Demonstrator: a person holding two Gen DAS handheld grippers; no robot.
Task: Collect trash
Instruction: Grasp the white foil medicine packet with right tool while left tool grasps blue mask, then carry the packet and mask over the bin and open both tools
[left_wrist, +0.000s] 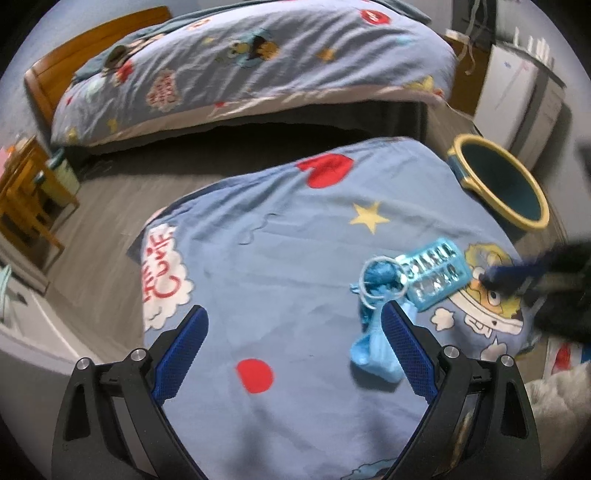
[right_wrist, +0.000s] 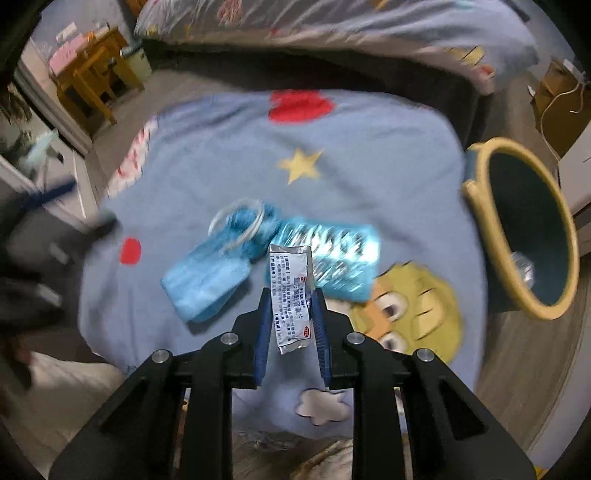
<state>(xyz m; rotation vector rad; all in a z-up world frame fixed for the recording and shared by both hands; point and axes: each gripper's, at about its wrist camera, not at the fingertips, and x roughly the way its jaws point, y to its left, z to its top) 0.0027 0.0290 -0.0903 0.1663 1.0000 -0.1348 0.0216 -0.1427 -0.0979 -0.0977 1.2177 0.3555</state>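
My right gripper (right_wrist: 291, 295) is shut on a silver medicine sachet (right_wrist: 290, 295) with printed text and holds it upright above the blue cartoon sheet (right_wrist: 229, 155). A crumpled blue face mask (right_wrist: 218, 266) and a blue pill blister pack (right_wrist: 332, 258) lie on the sheet just beyond it. My left gripper (left_wrist: 293, 317) is open and empty over the sheet; the mask (left_wrist: 375, 321) lies by its right finger (left_wrist: 402, 343), the blister pack (left_wrist: 436, 277) beyond. The right gripper shows blurred at the right of the left wrist view (left_wrist: 517, 277). A teal bin with a yellow rim (right_wrist: 532, 229) stands right of the bed.
The bin (left_wrist: 506, 184) holds a small shiny scrap (right_wrist: 522, 267). A second bed with the same sheet (left_wrist: 258, 59) stands across a grey floor strip. A wooden stool (left_wrist: 29, 199) is at the left, a white cabinet (left_wrist: 517, 96) at the back right.
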